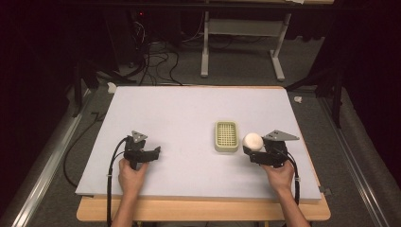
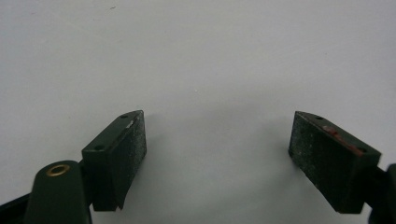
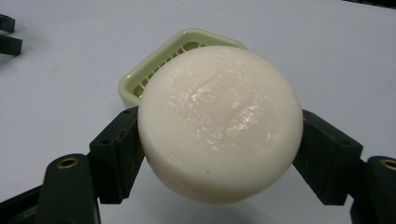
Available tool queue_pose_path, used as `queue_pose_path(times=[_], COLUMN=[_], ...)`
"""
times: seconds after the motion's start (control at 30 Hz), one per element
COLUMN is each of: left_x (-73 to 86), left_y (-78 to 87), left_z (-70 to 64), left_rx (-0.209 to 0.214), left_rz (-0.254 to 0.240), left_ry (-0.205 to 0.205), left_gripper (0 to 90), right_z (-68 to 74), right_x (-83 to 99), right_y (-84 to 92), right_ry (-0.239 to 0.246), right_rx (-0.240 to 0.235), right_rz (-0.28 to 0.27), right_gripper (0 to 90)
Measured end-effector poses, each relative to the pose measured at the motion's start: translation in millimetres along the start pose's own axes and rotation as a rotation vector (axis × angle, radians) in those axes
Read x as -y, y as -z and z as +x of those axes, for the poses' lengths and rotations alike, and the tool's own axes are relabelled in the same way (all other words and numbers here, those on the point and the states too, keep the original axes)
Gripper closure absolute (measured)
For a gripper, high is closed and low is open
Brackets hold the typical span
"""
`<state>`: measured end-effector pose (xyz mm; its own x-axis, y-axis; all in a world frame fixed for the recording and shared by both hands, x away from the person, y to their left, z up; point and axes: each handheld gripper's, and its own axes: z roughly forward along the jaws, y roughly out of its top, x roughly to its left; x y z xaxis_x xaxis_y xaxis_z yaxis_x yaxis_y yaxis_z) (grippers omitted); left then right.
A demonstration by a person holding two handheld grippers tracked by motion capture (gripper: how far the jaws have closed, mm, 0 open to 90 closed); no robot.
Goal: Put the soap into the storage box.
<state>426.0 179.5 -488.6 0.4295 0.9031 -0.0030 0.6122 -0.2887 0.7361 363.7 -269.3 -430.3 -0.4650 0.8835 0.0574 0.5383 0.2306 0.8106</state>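
1. Round white soap bar [image 3: 219, 123], nearest the lens in the right gripper view: a thick disc with a smooth, waxy, faintly glossy face and rounded edges, held clear of the surface.
2. Right tool [image 3: 219, 154]: its two black jaws are clamped on opposite sides of the soap bar, the matte pads pressing its rim. In the high view the right tool [image 1: 253, 147] sits near the right edge of the surface, with the soap bar [image 1: 252, 140] at its tip, just right of the dish.
3. Soap dish [image 3: 154, 70]: a pale yellow-green plastic tray, rectangular with rounded corners and a raised rim, its floor a slotted grid. Nothing lies in it. In the high view the dish [image 1: 226, 136] rests flat on the surface, right of centre.
4. Left tool [image 2: 217, 149]: jaws wide apart with nothing between them; the pads [image 2: 133, 149] are dark and finely speckled. In the high view the left tool [image 1: 156, 151] is low over the surface, well apart from the dish.
5. Surface [image 1: 189, 113]: a flat, matte, pale lavender-white sheet on a wooden board.
6. Black cable [image 1: 111, 170]: trails from the left tool back along the forearm.
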Motion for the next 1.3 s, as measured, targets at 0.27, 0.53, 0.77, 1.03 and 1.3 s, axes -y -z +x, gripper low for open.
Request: queue_pose_path(times=[0.27,0.53,0.77,1.03,1.3], left_x=[0.0,0.0,0.0,0.0,0.0], left_y=[0.0,0.0,0.0,0.0,0.0], left_z=[0.1,0.0,0.0,-0.1,-0.1], left_rx=[0.0,0.0,0.0,0.0,0.0], left_rz=[0.0,0.0,0.0,0.0,0.0], left_ry=[0.0,0.0,0.0,0.0,0.0], left_gripper=[19.5,19.5,19.5,19.5,19.6], right_z=[6.9,14.4,16.4,22.1,22.6], right_x=[-9.7,-20.1,-27.8,-36.1,-43.7], right_y=[-3.0,-8.9,-18.9,-31.4,-53.2], right_ry=[0.019,0.032,0.027,0.065,0.059], right_rx=[-0.032,-0.06,-0.077,-0.066,-0.073], right_rz=[0.0,0.006,0.014,0.041,0.081], right_gripper=[24.5,24.5,24.5,24.5,24.5])
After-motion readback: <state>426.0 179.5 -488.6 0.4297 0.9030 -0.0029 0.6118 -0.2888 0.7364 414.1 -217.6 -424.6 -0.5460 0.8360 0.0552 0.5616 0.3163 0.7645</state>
